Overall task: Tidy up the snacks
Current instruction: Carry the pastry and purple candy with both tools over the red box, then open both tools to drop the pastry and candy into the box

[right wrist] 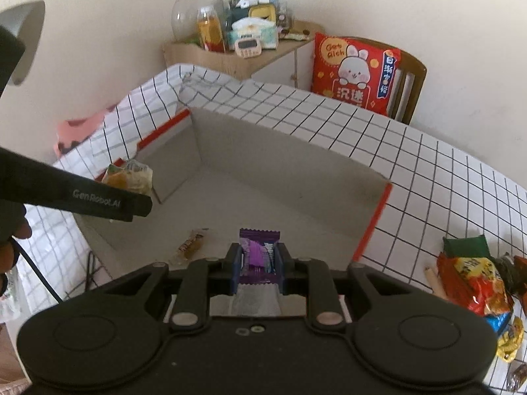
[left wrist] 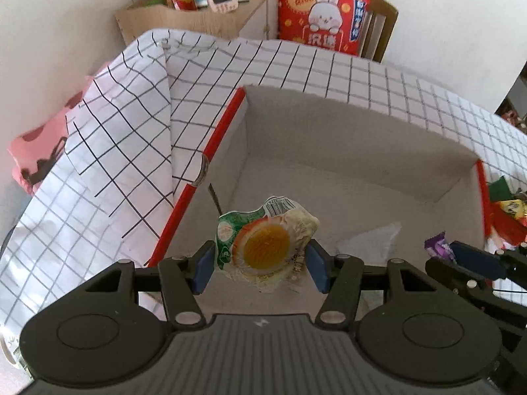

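My left gripper [left wrist: 260,265] is shut on a green and white snack packet with an orange egg-yolk picture [left wrist: 263,250], which hangs above the open grey cardboard box with red edges [left wrist: 329,164]. The right wrist view shows that packet [right wrist: 128,177] over the box's left wall [right wrist: 174,177]. My right gripper [right wrist: 258,266] is shut on a purple candy wrapper [right wrist: 258,250], also above the box [right wrist: 280,177]; its tip and wrapper [left wrist: 438,247] show at the right of the left wrist view. A small brown wrapped candy [right wrist: 191,245] lies on the box floor.
The box stands on a white checked tablecloth [right wrist: 428,171]. A pile of red, yellow and green snack packets [right wrist: 474,279] lies right of the box. Behind the table are a wooden shelf with bottles [right wrist: 230,56] and a chair with a red rabbit cushion [right wrist: 355,72].
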The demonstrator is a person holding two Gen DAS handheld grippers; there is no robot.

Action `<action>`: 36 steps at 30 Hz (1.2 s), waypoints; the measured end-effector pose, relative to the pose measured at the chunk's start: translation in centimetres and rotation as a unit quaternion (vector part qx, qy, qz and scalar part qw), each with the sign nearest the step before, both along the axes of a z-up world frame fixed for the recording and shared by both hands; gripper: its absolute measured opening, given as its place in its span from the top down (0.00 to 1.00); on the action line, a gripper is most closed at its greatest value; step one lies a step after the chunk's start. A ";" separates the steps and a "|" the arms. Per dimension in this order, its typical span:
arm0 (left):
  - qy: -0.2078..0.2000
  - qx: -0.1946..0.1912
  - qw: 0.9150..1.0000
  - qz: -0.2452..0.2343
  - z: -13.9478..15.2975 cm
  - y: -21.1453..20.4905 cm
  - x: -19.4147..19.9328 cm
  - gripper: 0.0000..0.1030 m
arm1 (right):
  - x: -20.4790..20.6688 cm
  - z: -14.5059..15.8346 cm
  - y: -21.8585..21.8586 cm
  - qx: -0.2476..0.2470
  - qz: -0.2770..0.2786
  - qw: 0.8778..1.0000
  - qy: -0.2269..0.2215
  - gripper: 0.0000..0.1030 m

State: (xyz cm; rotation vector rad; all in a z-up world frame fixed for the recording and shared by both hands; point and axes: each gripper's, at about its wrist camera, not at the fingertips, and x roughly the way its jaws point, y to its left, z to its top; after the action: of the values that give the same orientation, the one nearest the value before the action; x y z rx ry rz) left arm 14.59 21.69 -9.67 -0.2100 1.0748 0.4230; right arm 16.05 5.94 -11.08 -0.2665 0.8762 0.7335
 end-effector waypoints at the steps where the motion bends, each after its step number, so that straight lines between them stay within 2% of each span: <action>1: 0.005 0.002 1.000 -0.004 -0.4 0.0 0.3 0.44 | 0.1 -0.4 0.4 -0.005 0.002 1.000 0.004 0.81; 10: 0.046 -0.002 0.998 -0.031 -3.5 -0.2 2.5 0.44 | 0.6 -3.3 2.3 -0.047 0.012 0.999 0.019 0.81; 20: 0.079 -0.018 0.997 -0.018 -5.3 0.4 3.0 0.43 | 0.7 -4.2 2.9 -0.061 0.018 0.998 0.028 0.79; 25: 0.078 -0.037 0.996 -0.012 -5.5 0.4 2.7 0.41 | 0.6 -4.3 3.2 -0.064 0.020 0.997 0.027 0.75; 32: 0.064 -0.037 0.997 -0.010 -5.1 0.1 1.4 0.41 | 0.1 -3.8 2.7 -0.053 0.026 0.998 0.028 0.69; 36: 0.054 -0.026 0.998 -0.012 -4.4 -0.3 0.8 0.40 | -0.3 -3.2 2.2 -0.042 0.029 0.998 0.026 0.63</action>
State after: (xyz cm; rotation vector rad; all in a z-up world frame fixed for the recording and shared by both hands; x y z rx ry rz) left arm 15.36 21.36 -14.12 -0.2219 1.1951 0.3886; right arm 15.79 8.17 -14.31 -0.3489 0.9540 0.7610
